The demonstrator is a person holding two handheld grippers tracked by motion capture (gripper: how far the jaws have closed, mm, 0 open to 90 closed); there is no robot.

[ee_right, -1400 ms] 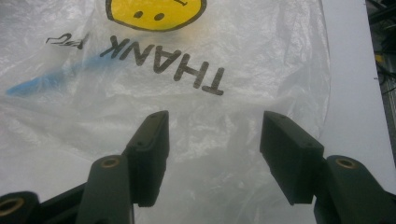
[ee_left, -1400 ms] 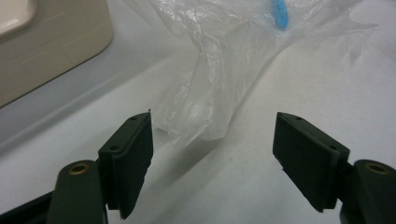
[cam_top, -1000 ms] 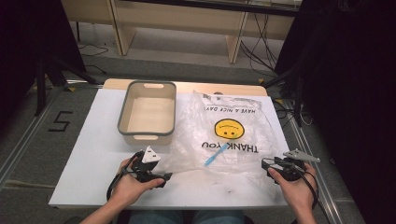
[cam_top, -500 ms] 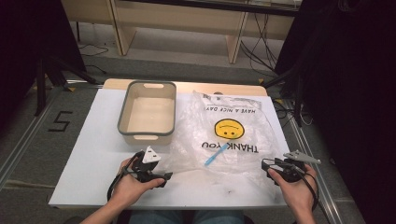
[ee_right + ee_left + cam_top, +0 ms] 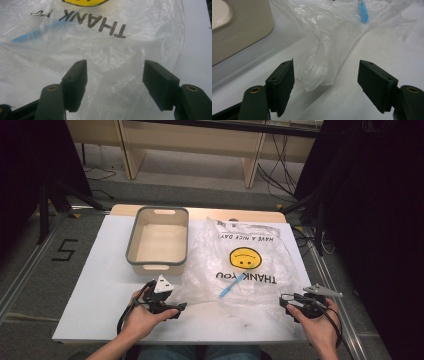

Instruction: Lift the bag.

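A clear plastic bag (image 5: pixel 240 265) with a yellow smiley and "THANK YOU" print lies flat on the white table (image 5: pixel 95 290). Inside it is a thin blue item (image 5: pixel 231 285). My left gripper (image 5: pixel 179 311) sits at the bag's near left corner. In the left gripper view, my left gripper (image 5: pixel 325 85) is open and a crumpled bag corner (image 5: pixel 322 72) lies between the pads without touching them. My right gripper (image 5: pixel 284 301) rests at the bag's near right edge. My right gripper (image 5: pixel 115 85) has just been opening its jaws, with the bag film (image 5: pixel 105 50) lying under and between them, unpinched.
A grey-rimmed beige tub (image 5: pixel 156 263) stands empty at the back left, beside the bag; its wall (image 5: pixel 239 27) is close to my left gripper. The table's front edge runs just under both hands. Dark drapes and floor cables surround the table.
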